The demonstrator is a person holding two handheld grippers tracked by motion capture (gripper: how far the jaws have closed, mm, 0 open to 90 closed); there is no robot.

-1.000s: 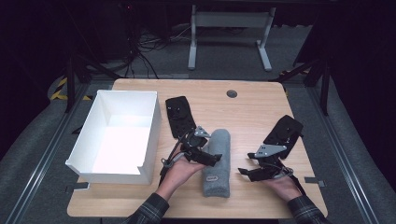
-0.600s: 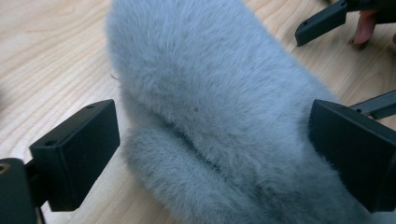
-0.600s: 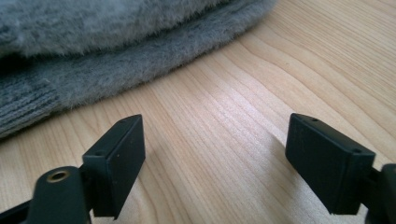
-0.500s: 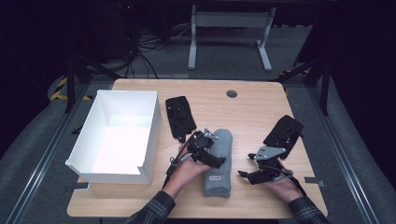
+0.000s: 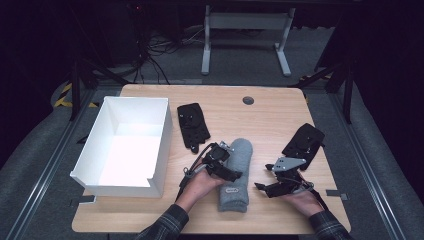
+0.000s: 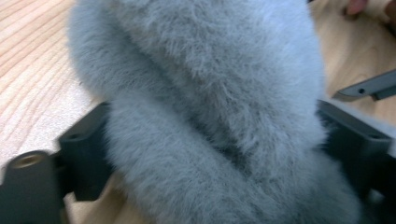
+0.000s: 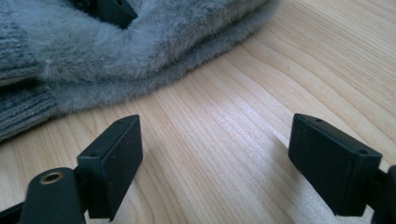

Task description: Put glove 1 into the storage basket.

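Observation:
A grey fuzzy mitten (image 5: 241, 150) lies lengthwise on the wooden table (image 5: 270, 120), cuff towards the person. My left gripper (image 5: 233, 173) reaches across its middle from the left. In the left gripper view the fur (image 6: 210, 84) fills the gap between the jaws and bulges over both; the jaws have just been closing on it and pinch it. My right gripper (image 5: 263, 187) rests low to the right of the mitten. Its jaws (image 7: 229, 154) have just opened wider, over bare wood beside the mitten's edge (image 7: 154, 60).
A white open box (image 5: 127, 107) stands at the left of the table. One black glove (image 5: 192, 125) lies beside the box, another (image 5: 304, 145) at the right, behind my right gripper. A round grommet (image 5: 248, 100) sits near the far edge.
My left gripper has moved right and down from beside the black glove onto the grey mitten, and its jaws now enclose the fur. The right gripper has stayed in place.

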